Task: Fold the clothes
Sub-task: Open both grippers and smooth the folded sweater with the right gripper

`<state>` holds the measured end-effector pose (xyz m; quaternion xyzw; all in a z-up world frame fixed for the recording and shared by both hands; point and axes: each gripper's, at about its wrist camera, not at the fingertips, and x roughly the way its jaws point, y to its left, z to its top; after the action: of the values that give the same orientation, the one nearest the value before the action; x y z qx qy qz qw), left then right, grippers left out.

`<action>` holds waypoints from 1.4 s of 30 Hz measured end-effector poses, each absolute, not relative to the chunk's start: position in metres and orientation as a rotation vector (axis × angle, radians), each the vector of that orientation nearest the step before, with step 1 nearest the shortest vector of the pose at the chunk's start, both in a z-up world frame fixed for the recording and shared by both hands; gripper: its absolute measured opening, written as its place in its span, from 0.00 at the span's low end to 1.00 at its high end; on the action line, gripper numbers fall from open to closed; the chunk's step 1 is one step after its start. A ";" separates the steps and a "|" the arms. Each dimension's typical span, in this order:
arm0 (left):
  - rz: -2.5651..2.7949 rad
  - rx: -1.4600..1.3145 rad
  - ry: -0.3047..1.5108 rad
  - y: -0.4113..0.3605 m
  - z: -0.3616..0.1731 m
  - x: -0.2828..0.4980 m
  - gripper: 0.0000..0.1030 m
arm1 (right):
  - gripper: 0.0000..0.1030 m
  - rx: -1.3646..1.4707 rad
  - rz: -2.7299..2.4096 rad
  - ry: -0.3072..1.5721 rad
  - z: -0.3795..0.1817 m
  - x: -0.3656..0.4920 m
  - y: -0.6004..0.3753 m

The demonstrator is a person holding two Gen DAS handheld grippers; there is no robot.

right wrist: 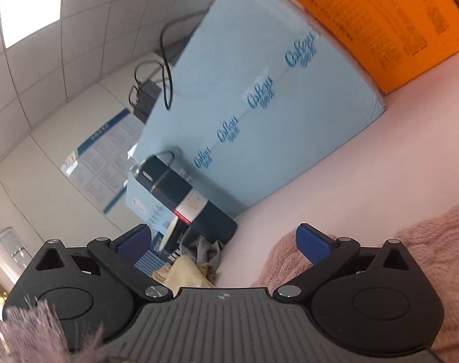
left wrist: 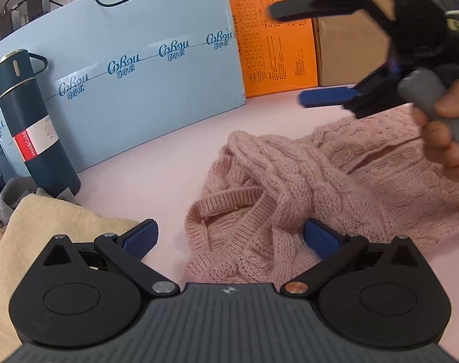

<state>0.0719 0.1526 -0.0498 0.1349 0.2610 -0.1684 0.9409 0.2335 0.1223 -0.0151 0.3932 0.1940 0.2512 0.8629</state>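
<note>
A pink cable-knit sweater (left wrist: 314, 187) lies crumpled on the pink table (left wrist: 175, 157). My left gripper (left wrist: 229, 239) is open low over the sweater's near edge, its right pad against the knit. My right gripper (left wrist: 302, 54) shows in the left wrist view, held in a hand above the sweater's far side, open and empty. In the right wrist view my right gripper (right wrist: 223, 242) is open, tilted, with the sweater (right wrist: 425, 242) under its right side.
A dark blue flask (left wrist: 30, 124) stands at the left before a light blue box (left wrist: 144, 69). An orange box (left wrist: 274, 30) and a brown carton (left wrist: 350, 45) stand behind. A beige cloth (left wrist: 48, 227) lies at the near left.
</note>
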 end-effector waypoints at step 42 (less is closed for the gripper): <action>-0.718 0.552 0.247 -0.080 -0.038 -0.074 1.00 | 1.00 0.997 -0.043 0.330 -0.039 -0.122 -0.153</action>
<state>-0.0735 -0.0799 -0.0379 0.2659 0.1188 -0.3460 0.8919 -0.1224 -0.1531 -0.0390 0.4759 0.1575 -0.0204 0.8650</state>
